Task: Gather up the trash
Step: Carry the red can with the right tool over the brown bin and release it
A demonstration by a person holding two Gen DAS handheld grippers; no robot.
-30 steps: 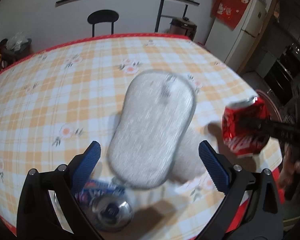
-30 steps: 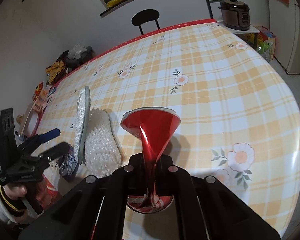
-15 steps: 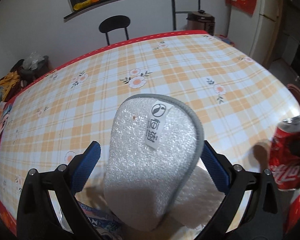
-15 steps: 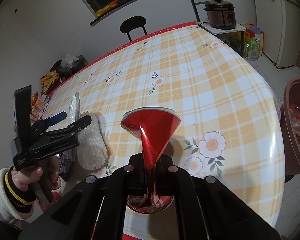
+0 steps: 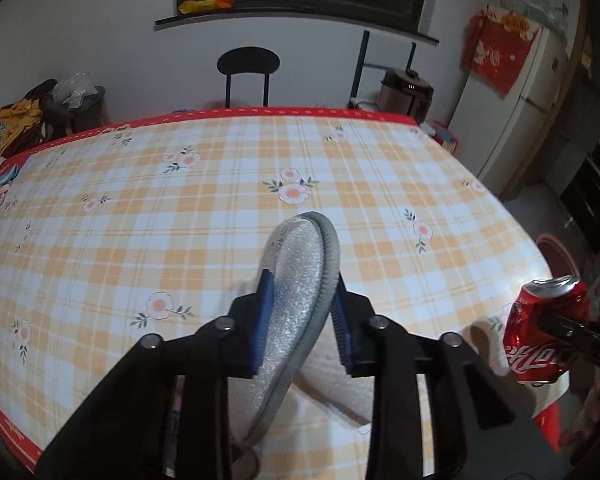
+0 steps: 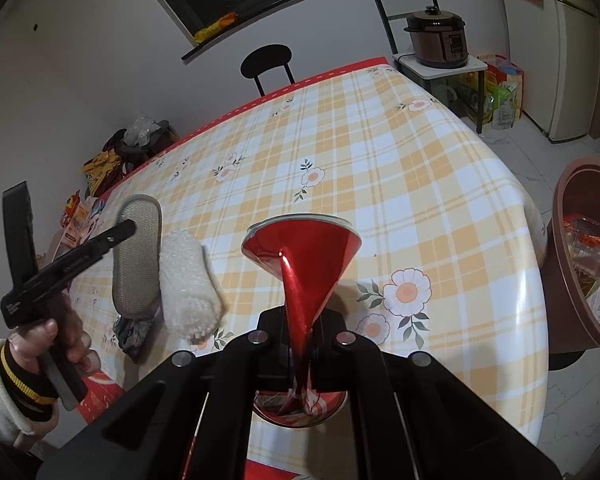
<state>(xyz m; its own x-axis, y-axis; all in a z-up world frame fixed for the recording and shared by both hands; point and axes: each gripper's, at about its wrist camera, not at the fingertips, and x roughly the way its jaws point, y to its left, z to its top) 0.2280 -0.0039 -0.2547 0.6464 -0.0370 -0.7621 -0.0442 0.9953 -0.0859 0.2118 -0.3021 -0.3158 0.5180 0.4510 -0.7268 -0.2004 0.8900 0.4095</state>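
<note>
Left gripper jaws closing on a grey sponge pad between them, above the desk, right gripper jaws clamped on a crushed red can, brown bin to their right

The glossy checked orange-and-white plastic tablecloth, printed with flowers, throws back a soft sheen near its rounded edge. The crushed red metal drink can has a shiny, mirror-smooth lacquered skin creased into sharp folds, with a bare silvery rim. The grey-edged white foam slipper sole looks finely grained and faintly sparkling on its face, its rim a ribbed matt grey; from the right wrist view its underside shows a dense woven-looking texture. The white nubbly fabric slipper beside it looks soft and rough. The left gripper is matt black plastic with 2 blue ridged pads and small bright metal pins. The brown plastic bin has a dull smooth wall.
</note>
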